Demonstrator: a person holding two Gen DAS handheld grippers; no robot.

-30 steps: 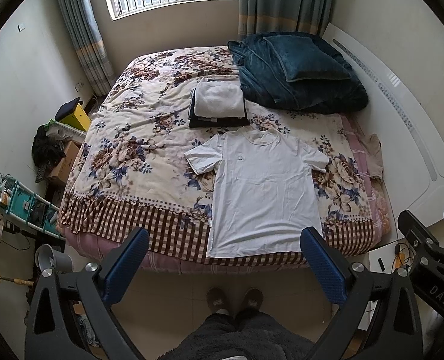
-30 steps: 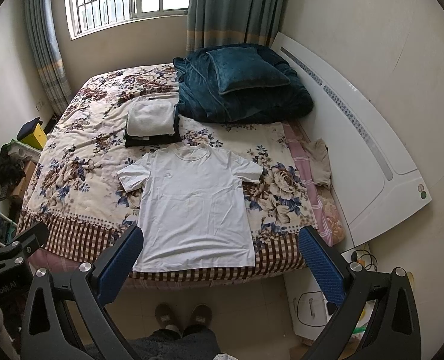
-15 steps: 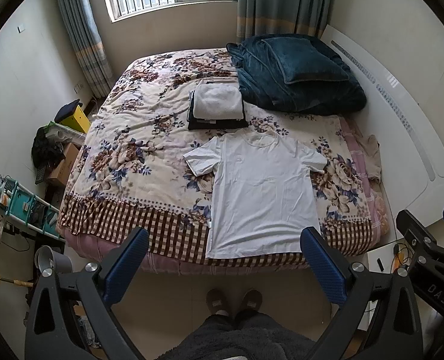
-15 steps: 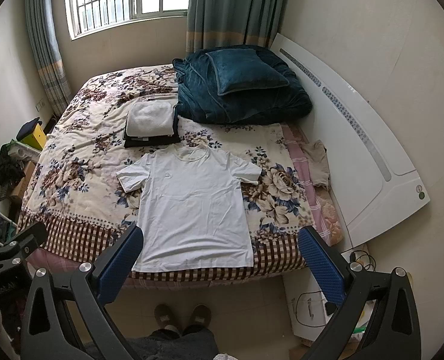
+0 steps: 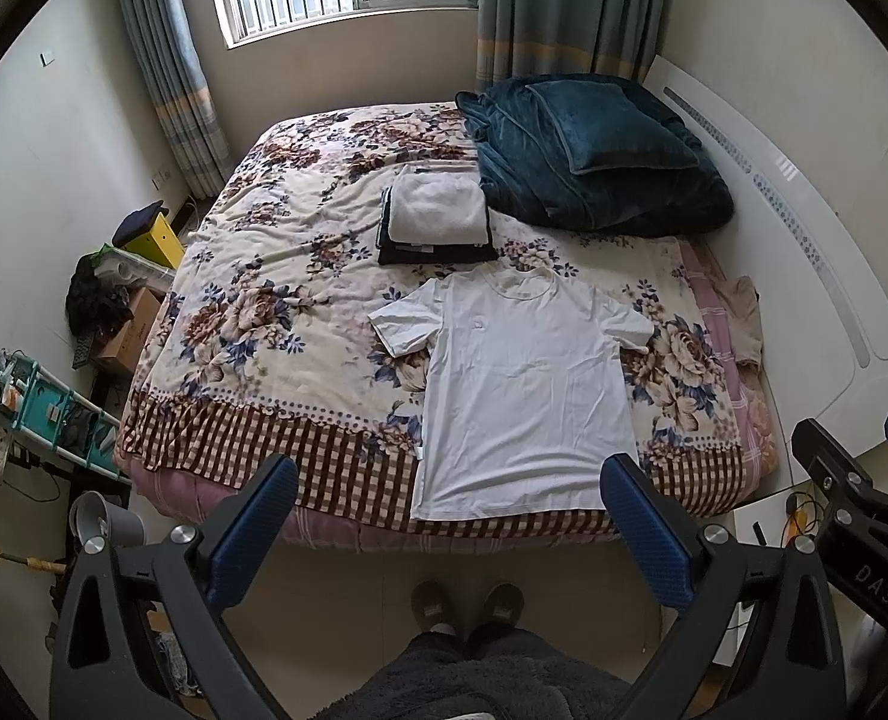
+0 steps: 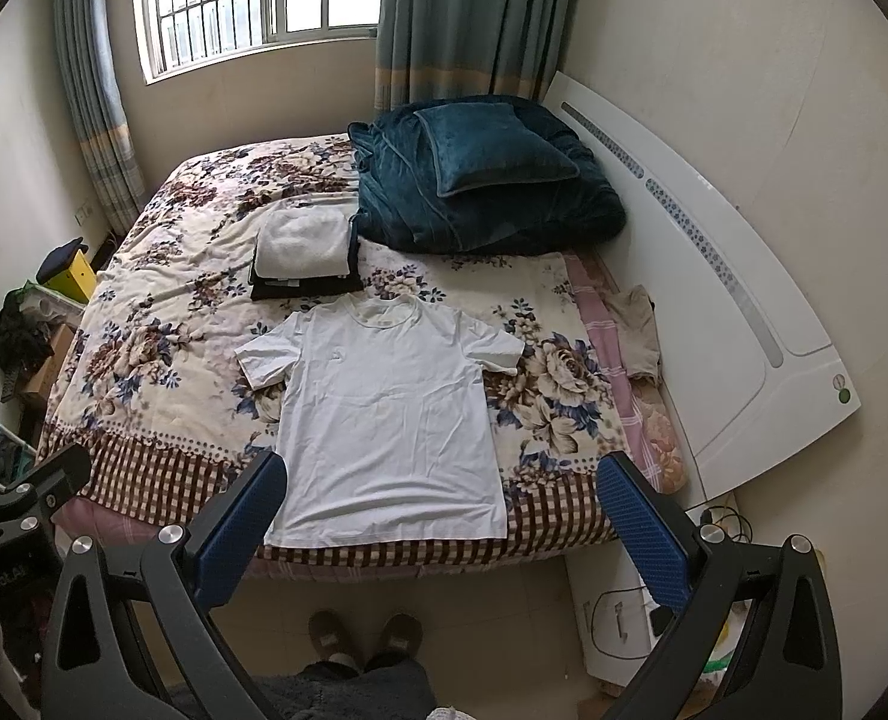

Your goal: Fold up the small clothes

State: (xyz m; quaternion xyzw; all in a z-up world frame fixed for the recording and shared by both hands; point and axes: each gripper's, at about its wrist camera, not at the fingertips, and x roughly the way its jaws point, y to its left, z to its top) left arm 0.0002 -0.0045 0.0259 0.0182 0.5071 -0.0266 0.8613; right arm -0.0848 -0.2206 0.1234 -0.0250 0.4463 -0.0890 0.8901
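A white T-shirt (image 5: 519,384) lies flat and spread out, front up, on the floral bedspread (image 5: 264,312) near the bed's foot edge; it also shows in the right wrist view (image 6: 384,414). Behind its collar sits a stack of folded clothes (image 5: 435,219), white on top of black, also in the right wrist view (image 6: 306,255). My left gripper (image 5: 450,516) is open and empty, held high above the floor in front of the bed. My right gripper (image 6: 444,510) is open and empty at the same height, to the right of the left one.
A dark teal blanket with a pillow (image 5: 594,156) lies at the head of the bed beside the white headboard (image 5: 804,252). A beige garment (image 6: 639,330) lies at the bed's right edge. Boxes and a teal rack (image 5: 54,414) stand on the floor left. My slippered feet (image 5: 468,600) stand below.
Both grippers have drifted slightly back and up, so the bed sits a little lower and smaller in view. The shirt and the stack have not moved.
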